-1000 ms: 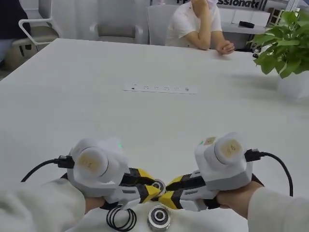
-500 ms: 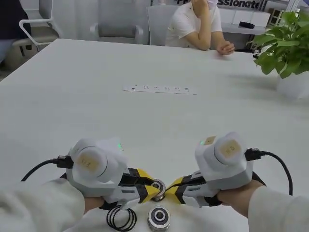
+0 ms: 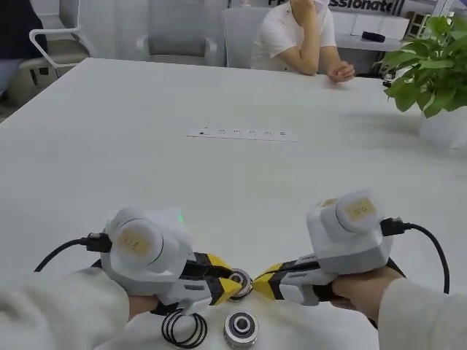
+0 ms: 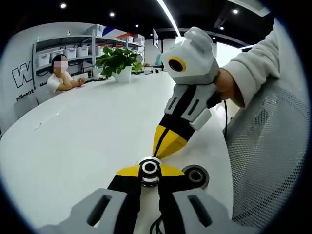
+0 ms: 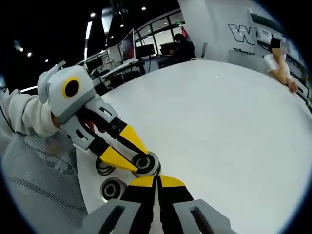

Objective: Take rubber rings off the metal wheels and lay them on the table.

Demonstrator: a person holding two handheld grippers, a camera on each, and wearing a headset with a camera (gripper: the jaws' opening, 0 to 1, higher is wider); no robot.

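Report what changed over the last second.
The right gripper drew back rightward from the metal wheel, jaws shut. The left gripper kept that wheel clamped. The loose rubber rings and the second wheel on the table stayed put.

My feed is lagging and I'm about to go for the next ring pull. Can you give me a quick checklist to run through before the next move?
1. Left gripper holds the metal wheel: ok, clamped between its fingers.
2. Right gripper open for a pinch: not ok, its fingers are shut, with the tips beside that wheel.
3. Ring on the clamped wheel: cannot tell.
4. Removed rubber rings lie on the table: ok.
5. Second wheel clear of both grippers: ok, flat on the table, nearer the person.
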